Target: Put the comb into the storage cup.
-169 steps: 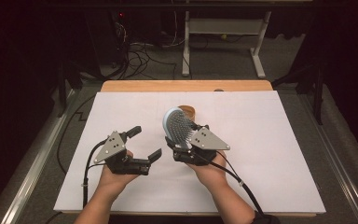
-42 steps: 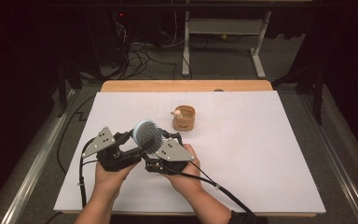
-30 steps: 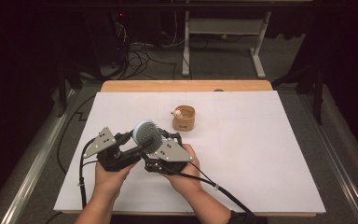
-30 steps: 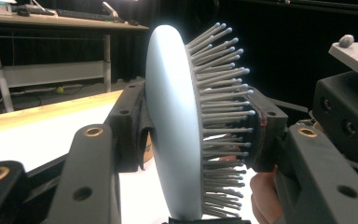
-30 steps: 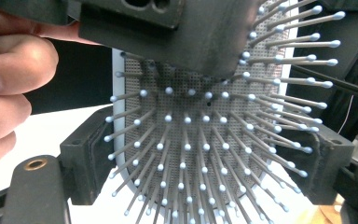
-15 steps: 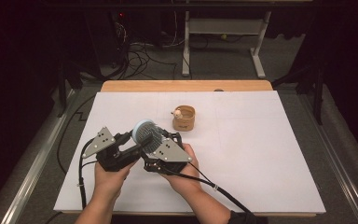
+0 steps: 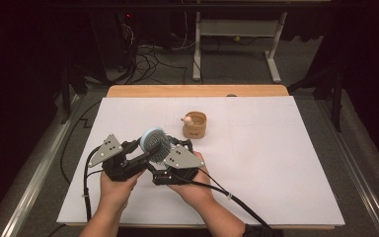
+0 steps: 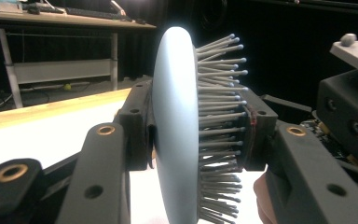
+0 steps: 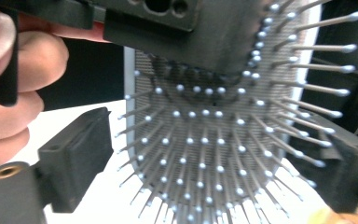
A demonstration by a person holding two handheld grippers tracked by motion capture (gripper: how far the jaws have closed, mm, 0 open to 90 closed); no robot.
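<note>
A round hairbrush (image 7: 154, 140) with a pale blue back and grey bristles is held up over the front left of the white table (image 7: 276, 163). My left gripper (image 7: 145, 152) is shut on the brush head. In the left gripper view one pad presses the brush back (image 8: 175, 126) and the other presses the bristle tips. My right gripper (image 7: 170, 149) is right beside it, open. In the right gripper view the bristle face (image 9: 214, 154) fills the space between its spread jaws, and a gap shows at the left pad.
A small wooden cup (image 7: 194, 125) with a small pale item at its rim stands behind the grippers, mid table. The table's wooden strip (image 7: 197, 91) runs along the far edge. Cables and a desk frame (image 7: 237, 29) lie on the floor beyond.
Since 5.6 s ago the right gripper carried the brush left and forward, away from the cup, and the left gripper closed on its head. Over the last second almost nothing moved.
</note>
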